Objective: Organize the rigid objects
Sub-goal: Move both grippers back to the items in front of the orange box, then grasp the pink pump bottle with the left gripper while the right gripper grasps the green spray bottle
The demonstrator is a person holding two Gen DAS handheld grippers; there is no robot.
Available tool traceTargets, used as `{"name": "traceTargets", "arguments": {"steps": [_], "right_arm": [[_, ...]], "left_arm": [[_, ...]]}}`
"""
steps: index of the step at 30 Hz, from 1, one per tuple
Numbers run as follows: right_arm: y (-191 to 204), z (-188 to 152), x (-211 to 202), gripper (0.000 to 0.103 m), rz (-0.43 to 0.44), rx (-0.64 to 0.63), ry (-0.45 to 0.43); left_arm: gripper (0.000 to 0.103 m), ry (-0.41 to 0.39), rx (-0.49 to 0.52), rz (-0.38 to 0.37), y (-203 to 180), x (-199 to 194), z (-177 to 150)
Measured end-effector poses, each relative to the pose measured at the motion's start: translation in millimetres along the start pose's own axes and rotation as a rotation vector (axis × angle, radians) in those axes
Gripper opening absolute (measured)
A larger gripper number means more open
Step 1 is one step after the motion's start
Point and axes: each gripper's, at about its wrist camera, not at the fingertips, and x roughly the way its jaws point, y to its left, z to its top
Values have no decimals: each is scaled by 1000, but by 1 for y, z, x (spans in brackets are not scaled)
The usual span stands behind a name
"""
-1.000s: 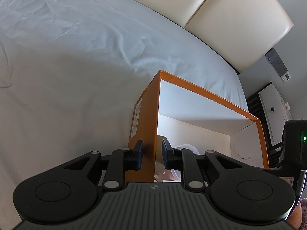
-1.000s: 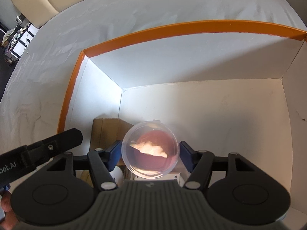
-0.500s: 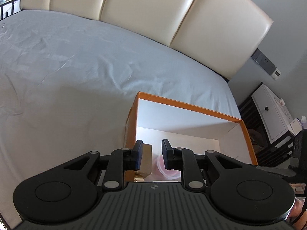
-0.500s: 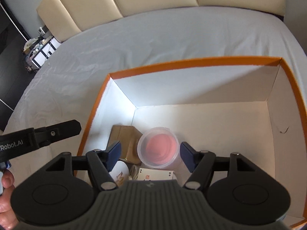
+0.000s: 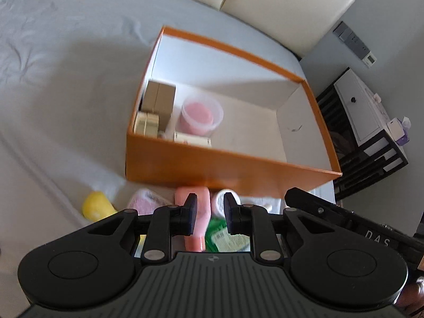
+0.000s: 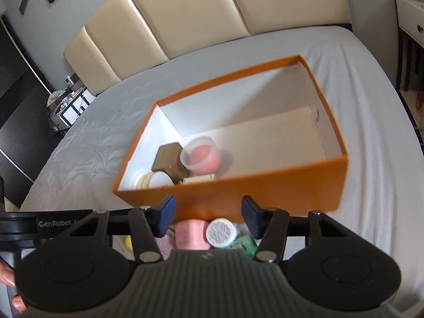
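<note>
Left view only: yellow item [image 5: 96, 205] on the bed [image 5: 53, 84] before the orange box [image 5: 225, 169].
Right view only: round white lid [image 6: 159, 179] in the box corner.
Tub: one clear tub [image 5: 200, 115], pink inside, upright in the box beside brown cartons, perhaps two.
Left claw [image 5: 210, 216]: narrow, empty.
Right claw [image 6: 208, 216]: jaws just closing, half-wide, empty.

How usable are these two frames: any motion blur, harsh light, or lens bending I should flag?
Left wrist view: the orange box and the pink tub inside it are smeared by motion, while the left tool stays sharp; the headboard bows with the fisheye. Right wrist view: box edges are softly blurred, a bright patch glares on its white inner wall, and the corners vignette dark.
</note>
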Motion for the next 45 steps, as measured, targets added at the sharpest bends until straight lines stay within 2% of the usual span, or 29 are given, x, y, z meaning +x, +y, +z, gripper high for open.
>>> {"name": "traceTargets", "arguments": {"steps": [3,6,9,11,14,16,20,23,26,29,34,37,39,42,45], "right_arm": [[-23,-25,11,46,-21,83,72],[-43,-42,25,46,-32,144,110],[-54,-50,37,46,-24,182,113],[-60,-50,45,46,-18,209,114],[-69,-51,56,47,22,274,139],[-75,-51,65,47,12,310,154],[-82,-49,82,48,46,361,181],[-76,-48,90,49,52,340,178],[-71,-48,95,49,49,322,165],[-68,-50,93,45,47,317,148],[-80,-59,66,30,49,325,94],[-75,-62,57,26,59,286,65],[-68,-64,48,18,71,242,35],[-54,-66,34,18,75,145,-9],[-47,-73,21,16,73,87,-33]], "left_arm": [[23,93,-31,32,1,22,-13],[24,149,-70,83,7,41,-24],[31,166,-112,98,15,51,-32],[32,183,-126,111,16,57,-36],[37,198,-134,112,16,60,-41],[42,204,-136,125,17,63,-42],[45,233,-166,117,22,75,-40],[45,245,-148,132,20,84,-39],[39,237,-110,138,15,83,-39],[28,230,-91,127,13,81,-39],[28,177,-86,123,13,65,-41],[28,129,-66,142,9,50,-43],[28,96,-36,165,4,39,-48],[28,54,-5,185,-2,25,-55],[28,47,-4,168,-2,8,-59]]}}
